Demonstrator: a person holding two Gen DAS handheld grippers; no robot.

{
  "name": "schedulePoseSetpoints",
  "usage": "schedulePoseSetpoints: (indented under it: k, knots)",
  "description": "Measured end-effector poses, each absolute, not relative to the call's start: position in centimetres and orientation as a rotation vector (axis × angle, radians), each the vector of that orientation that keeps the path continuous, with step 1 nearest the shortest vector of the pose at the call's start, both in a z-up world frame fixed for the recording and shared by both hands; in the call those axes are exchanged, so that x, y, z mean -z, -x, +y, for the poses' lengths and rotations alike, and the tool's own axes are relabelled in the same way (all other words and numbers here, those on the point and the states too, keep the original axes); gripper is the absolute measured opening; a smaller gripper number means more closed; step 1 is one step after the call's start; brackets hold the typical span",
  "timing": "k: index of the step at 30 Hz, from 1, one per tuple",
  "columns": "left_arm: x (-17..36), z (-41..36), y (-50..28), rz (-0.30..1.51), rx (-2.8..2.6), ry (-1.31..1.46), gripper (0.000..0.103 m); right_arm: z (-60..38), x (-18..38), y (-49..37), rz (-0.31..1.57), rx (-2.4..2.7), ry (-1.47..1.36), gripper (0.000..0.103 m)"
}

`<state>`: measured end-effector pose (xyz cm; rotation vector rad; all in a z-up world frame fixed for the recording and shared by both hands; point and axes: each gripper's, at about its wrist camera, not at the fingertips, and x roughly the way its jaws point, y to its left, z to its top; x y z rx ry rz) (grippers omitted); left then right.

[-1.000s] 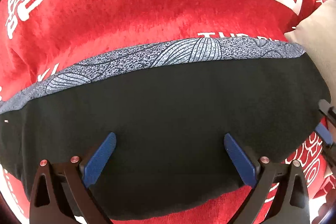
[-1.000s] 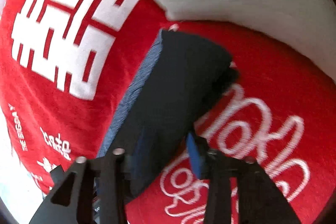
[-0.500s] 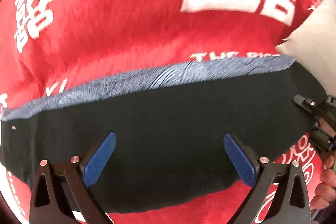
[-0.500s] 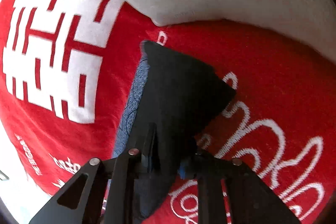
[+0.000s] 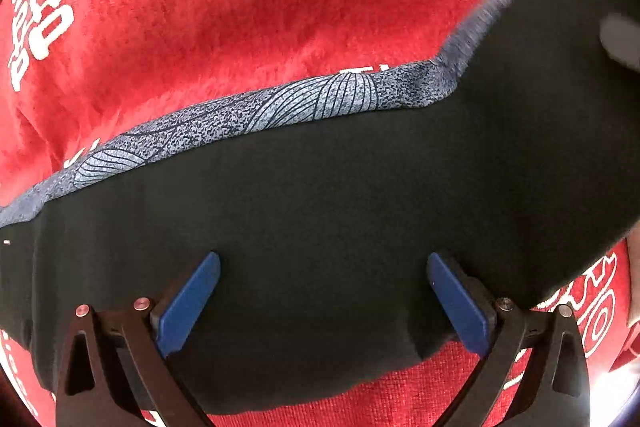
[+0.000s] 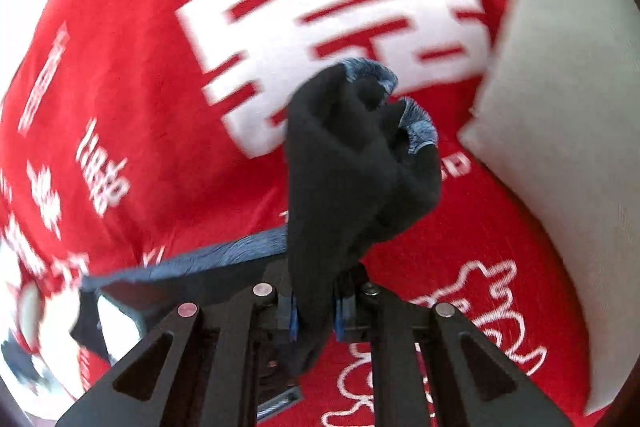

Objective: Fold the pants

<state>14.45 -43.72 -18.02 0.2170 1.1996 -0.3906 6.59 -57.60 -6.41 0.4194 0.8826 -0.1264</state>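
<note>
So right now the pants (image 5: 320, 211) are lying stretched across a red blanket (image 5: 200, 39) with big white lettering, black cloth with a grey-blue patterned band (image 5: 256, 115) running along the far edge. The right claw (image 6: 314, 315) is clenched on one end of the pants, and that end hangs bunched up off the blanket, with the patterned hem curled over at the top. From the left wrist view you can see the same raised end climbing toward the upper right. The left claw (image 5: 320, 291) is released, pads spread wide, low over the middle of the cloth near its front edge; can't tell if the pads actually touch the fabric. My read is that this is the fold-over step, carrying the gripped end across onto the rest. To do it well I'd use the left claw to pin the middle so the bottom layer doesn't drag, sweep the right one over in a smooth arc, and line the patterned band up on itself before letting go. Main risk I'd guess is the bunched end landing crumpled, so pull it taut first. There's a pale cushion (image 6: 560, 107) off to the right; steer clear of it.
</note>
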Motion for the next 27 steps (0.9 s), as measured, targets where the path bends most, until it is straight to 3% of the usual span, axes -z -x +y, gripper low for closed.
schedulePoseSetpoints:
  k: [5,11,20,24,27]
  knots:
    - [16.5,-40.3,-15.1,1.24,0.375,-0.16,0.103,-52.4,4.7,-7.8,0.897,0.064,-0.227,0.013]
    - [13.5,-28.5,-17.3,1.212,0.204,-0.097,0.103,-45.1,4.1,-8.6,0.907,0.024,-0.007,0.013]
    - [15.2,-14.0,-19.2,1.23,-0.022,-0.137,0.103,-29.4,12.8,-9.8,1.046,-0.023,0.32,0.015]
    - [15.7,-11.5,-19.1,1.248,-0.031,-0.116,0.103,-25.5,16.4,-8.2,1.04,0.043,0.526,0.023]
    - [15.3,-10.7,-18.5,1.254,0.002,-0.109,0.103,-24.9,16.0,-6.9,1.03,0.018,0.566,0.034]
